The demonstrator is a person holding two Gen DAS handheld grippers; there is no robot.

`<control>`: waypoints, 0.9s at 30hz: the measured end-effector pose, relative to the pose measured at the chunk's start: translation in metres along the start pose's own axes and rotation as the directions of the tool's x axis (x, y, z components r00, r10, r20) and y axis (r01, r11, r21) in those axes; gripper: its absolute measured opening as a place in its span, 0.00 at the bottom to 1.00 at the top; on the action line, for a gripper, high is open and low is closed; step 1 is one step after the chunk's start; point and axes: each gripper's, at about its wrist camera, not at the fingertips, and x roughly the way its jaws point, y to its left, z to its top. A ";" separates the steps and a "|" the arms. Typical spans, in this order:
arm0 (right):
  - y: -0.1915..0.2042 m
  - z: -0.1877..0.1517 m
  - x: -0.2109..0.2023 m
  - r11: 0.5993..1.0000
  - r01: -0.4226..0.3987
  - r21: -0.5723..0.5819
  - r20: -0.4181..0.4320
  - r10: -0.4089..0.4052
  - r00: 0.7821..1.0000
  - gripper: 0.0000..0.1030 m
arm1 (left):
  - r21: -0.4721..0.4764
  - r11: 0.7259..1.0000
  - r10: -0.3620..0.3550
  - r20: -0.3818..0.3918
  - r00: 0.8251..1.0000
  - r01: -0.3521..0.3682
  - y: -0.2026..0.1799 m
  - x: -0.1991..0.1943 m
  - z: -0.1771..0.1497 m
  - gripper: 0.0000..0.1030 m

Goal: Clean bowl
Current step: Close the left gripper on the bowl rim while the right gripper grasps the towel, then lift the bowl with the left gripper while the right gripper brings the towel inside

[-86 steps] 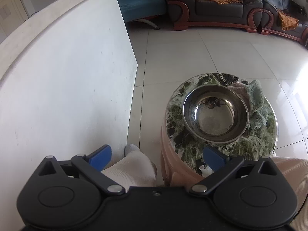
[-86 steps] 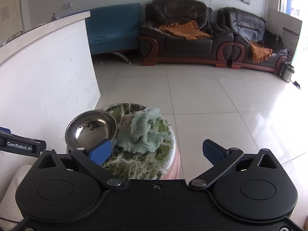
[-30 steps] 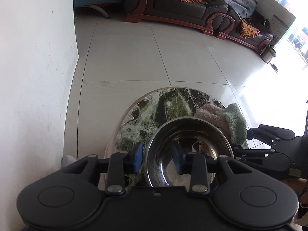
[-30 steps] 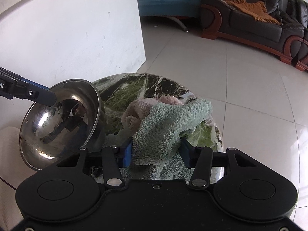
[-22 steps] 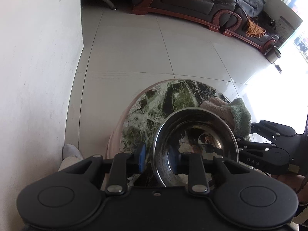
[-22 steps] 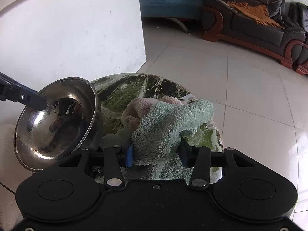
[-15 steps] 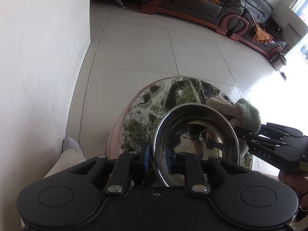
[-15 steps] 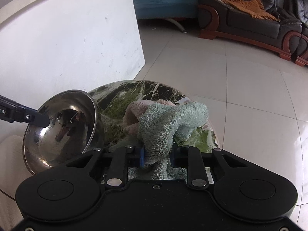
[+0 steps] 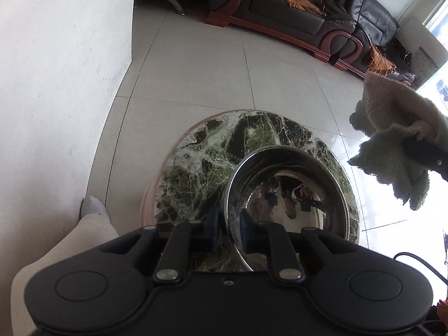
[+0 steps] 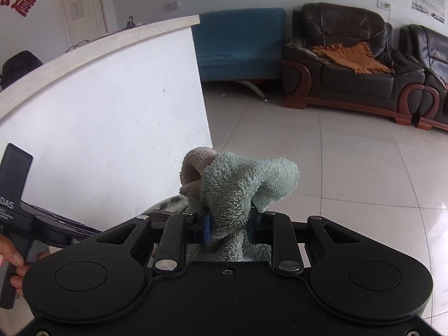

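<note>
Left wrist: left gripper (image 9: 228, 231) clamps bowl (image 9: 288, 198) rim; right gripper (image 10: 229, 228) pinches cloth (image 10: 238, 187).

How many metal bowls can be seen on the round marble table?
1. The shiny steel bowl is on the near part of the green marble table, its rim pinched by the left gripper.

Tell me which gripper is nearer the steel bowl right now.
Left. The left gripper is clamped on the steel bowl at its near rim, over the marble table. The right gripper holds the towel raised off to the bowl's right, clear of it.
</note>
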 end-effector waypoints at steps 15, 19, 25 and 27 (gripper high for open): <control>0.052 -0.022 0.069 0.982 -0.130 -0.137 -0.237 0.095 0.967 0.23 | 0.026 1.000 -0.010 -0.003 1.000 0.010 0.007 -0.009 0.002 0.15; 0.053 -0.027 0.079 0.979 -0.138 -0.152 -0.286 0.090 0.954 0.27 | 0.025 1.000 -0.006 -0.021 1.000 0.006 0.004 -0.003 0.001 0.15; 0.048 -0.025 0.059 0.982 -0.120 -0.149 -0.255 0.079 0.964 0.38 | 0.030 1.000 0.002 -0.024 1.000 -0.001 0.004 0.002 0.000 0.15; 0.044 -0.021 0.048 0.984 -0.109 -0.144 -0.227 0.074 0.971 0.38 | 0.036 0.999 0.005 -0.024 1.000 -0.004 0.005 0.003 0.002 0.15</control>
